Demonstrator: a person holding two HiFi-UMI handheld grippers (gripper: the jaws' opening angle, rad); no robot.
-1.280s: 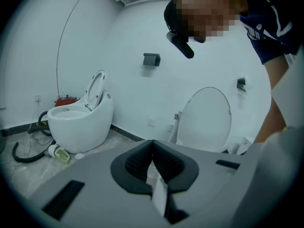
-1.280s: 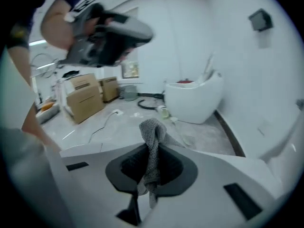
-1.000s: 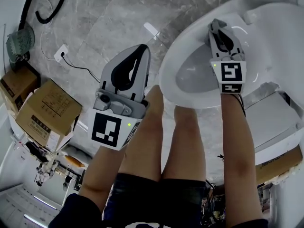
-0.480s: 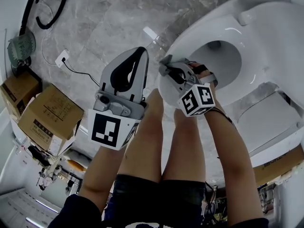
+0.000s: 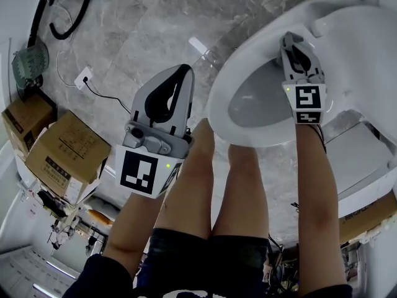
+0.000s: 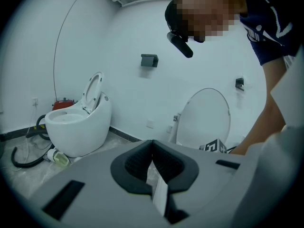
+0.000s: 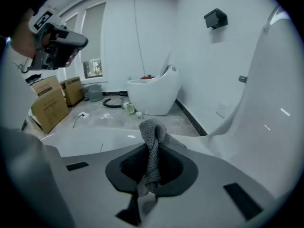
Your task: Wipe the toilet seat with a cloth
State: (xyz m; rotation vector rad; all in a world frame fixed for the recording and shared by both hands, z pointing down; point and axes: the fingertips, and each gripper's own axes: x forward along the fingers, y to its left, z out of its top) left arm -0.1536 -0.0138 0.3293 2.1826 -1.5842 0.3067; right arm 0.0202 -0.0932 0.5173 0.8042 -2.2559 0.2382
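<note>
Fingers of the right gripper point(image 5: 295, 42) pinch the grey cloth point(image 7: 152, 148); left gripper point(image 5: 178, 73) fingers closed, empty.

head view: cloth point(image 7: 152, 146) hidden under right gripper point(image 5: 296, 42) | toilet seat point(image 5: 218, 98) cut off at right edge

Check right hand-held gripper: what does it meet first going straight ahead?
Probably the toilet seat, its white rim just beyond the cloth clamped in the jaws; whether the cloth touches it is unclear.

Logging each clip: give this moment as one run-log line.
right gripper: shut on cloth, at toilet seat | left gripper: shut, empty, away from toilet seat
</note>
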